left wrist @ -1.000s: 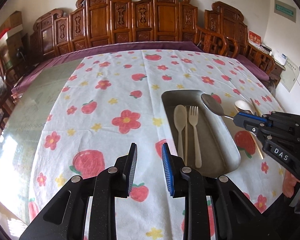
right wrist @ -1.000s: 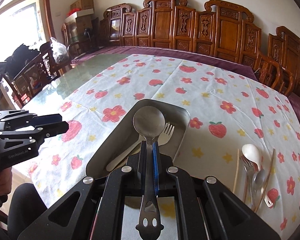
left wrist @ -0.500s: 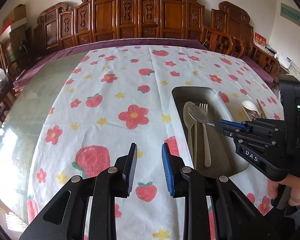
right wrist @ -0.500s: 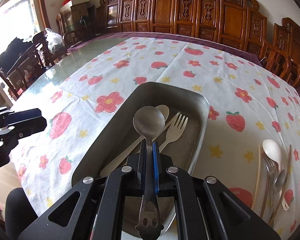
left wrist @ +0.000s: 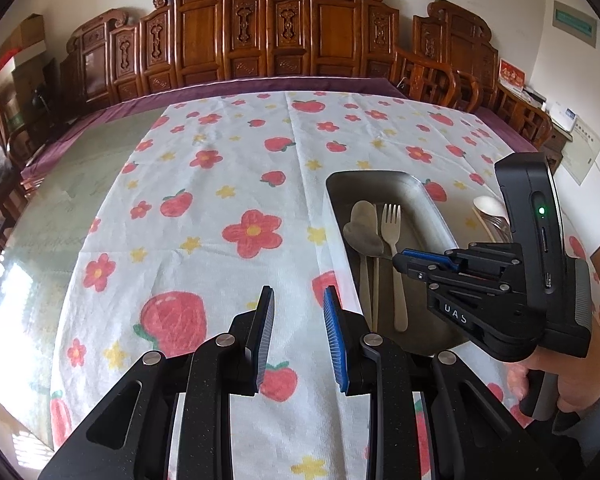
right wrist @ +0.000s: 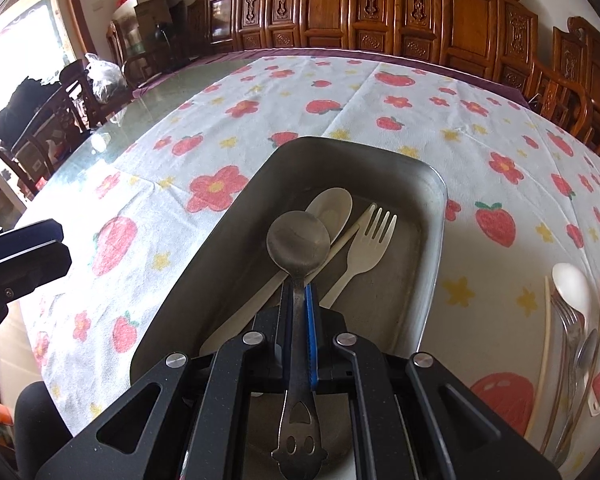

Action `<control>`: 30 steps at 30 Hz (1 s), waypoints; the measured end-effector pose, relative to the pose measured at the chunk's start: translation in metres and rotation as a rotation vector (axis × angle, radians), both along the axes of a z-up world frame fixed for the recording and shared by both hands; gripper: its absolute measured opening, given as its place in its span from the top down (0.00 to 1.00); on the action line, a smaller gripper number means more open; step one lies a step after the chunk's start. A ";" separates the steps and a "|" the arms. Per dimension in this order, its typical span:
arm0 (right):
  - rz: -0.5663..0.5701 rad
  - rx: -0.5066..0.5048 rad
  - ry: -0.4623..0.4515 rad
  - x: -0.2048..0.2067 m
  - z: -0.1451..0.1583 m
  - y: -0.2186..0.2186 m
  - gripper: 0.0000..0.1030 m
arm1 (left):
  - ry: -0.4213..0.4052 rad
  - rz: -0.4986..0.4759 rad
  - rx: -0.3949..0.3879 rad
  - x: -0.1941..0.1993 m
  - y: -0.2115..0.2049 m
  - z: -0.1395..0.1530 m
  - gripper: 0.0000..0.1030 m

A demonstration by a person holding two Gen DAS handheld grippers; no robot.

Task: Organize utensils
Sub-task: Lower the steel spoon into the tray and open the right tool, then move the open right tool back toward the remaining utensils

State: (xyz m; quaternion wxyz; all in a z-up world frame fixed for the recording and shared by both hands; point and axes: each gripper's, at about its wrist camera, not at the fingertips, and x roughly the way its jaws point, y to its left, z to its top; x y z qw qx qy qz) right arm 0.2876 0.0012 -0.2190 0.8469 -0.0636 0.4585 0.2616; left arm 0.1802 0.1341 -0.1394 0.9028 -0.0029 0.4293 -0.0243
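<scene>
Two jaws of the right gripper [right wrist: 298, 320] clamp the grey metal spoon [right wrist: 298, 240] over the rectangular steel tray [right wrist: 432, 280]. Lower it beside the beige plastic fork [right wrist: 366, 244] before releasing. Left gripper [left wrist: 298, 332] idles, parted, empty, left of the tray.

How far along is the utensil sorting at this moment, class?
Done: a cream spoon, fork and chopstick lie in the metal tray. In hand: the right gripper holds a metal spoon low over them. Left: the pile beside the tray; the left gripper is open, empty.

Right tongs [right wrist: 299, 300] clamp a metal spoon [right wrist: 298, 244] over the tray [right wrist: 432, 264].
</scene>
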 end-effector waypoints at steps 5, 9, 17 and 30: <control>-0.003 0.030 -0.012 -0.003 0.009 -0.014 0.92 | -0.008 -0.015 0.000 -0.001 -0.008 0.004 0.77; -0.003 0.057 -0.036 -0.008 0.025 -0.033 0.92 | -0.020 -0.028 -0.001 -0.005 -0.015 0.008 0.77; -0.032 0.096 -0.092 -0.029 0.058 -0.104 0.92 | -0.050 -0.083 0.021 -0.013 -0.045 0.017 0.76; -0.194 0.045 -0.117 -0.035 0.047 -0.252 0.83 | -0.039 -0.142 -0.014 -0.009 -0.119 0.010 0.75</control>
